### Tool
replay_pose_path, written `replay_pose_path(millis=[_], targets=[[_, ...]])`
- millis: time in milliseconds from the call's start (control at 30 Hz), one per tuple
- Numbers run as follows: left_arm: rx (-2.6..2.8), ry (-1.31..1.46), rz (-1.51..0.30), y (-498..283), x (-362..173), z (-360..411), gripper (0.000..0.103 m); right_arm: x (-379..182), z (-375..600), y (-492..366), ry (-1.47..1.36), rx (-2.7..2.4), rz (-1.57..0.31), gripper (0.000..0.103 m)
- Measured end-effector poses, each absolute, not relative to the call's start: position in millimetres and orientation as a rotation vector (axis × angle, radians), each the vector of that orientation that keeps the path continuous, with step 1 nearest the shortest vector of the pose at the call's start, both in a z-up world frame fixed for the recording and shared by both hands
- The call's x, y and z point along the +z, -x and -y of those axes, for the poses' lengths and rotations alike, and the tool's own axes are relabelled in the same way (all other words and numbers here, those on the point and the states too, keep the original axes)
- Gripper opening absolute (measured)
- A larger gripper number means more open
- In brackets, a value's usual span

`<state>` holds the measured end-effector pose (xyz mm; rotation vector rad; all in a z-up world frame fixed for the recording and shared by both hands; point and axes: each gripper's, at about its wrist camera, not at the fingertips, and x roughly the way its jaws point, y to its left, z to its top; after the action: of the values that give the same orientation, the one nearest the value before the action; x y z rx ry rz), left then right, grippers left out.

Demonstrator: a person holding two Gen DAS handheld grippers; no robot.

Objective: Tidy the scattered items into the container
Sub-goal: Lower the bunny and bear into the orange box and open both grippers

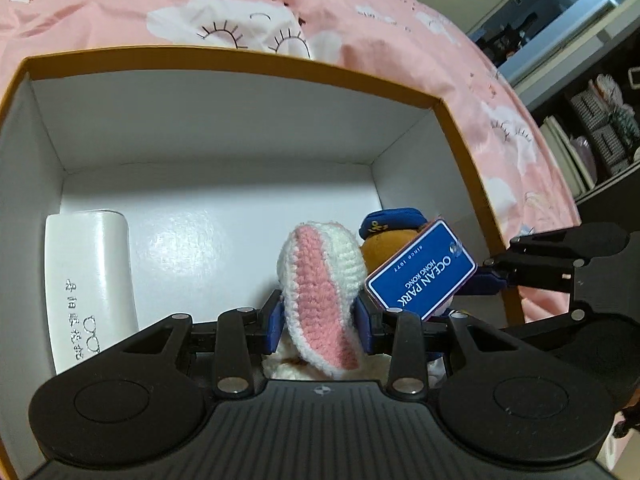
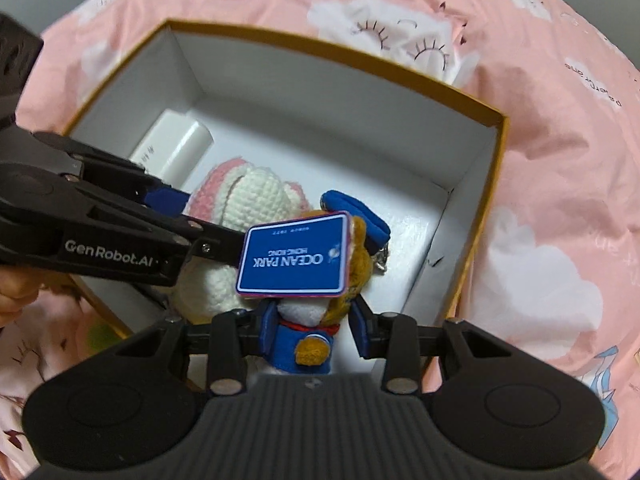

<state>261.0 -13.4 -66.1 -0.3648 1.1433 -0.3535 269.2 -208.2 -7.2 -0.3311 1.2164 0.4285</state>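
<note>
An open box with an orange rim and white inside lies on a pink bedspread. My left gripper is shut on a white and pink crocheted toy, held low inside the box. In the right wrist view that toy hangs from the left gripper coming in from the left. My right gripper is shut on a small plush bear in a blue uniform and cap, with a blue "OCEAN PARK" tag over its face. The bear hangs over the box's near right part, beside the crocheted toy.
A white tube lies along the box's left wall, also seen as the tube at the back left. The pink bedspread surrounds the box. Dark shelves stand at the far right. A hand shows at the left edge.
</note>
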Motion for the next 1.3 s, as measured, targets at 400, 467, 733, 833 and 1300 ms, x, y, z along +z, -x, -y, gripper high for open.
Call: replay_pose_path(millis=[400,467,733,833,1300], targets=[[-0.342,0.343,-1.202,-273,-84,28,0.045,-26,199,-273,0.469,0.425,-1.272,0.041],[-0.343,0.34,-1.202,-272,-83,27,0.047,-27,199,-271,0.487,0.425,-1.272,0.042],[-0.355,0.372,-1.191,-266,-67,10,0.054,-23,198,-266,0.514,0.449,-1.257,0.046],[-0.373,0.367,-1.175,-260,-58,4,0.054,-21,200,-265,0.517,0.455,-1.258,0.047],[-0.415,0.325,-1.158,-256,-62,16,0.04,-30,192,-262,0.564,0.448,-1.281,0.031]])
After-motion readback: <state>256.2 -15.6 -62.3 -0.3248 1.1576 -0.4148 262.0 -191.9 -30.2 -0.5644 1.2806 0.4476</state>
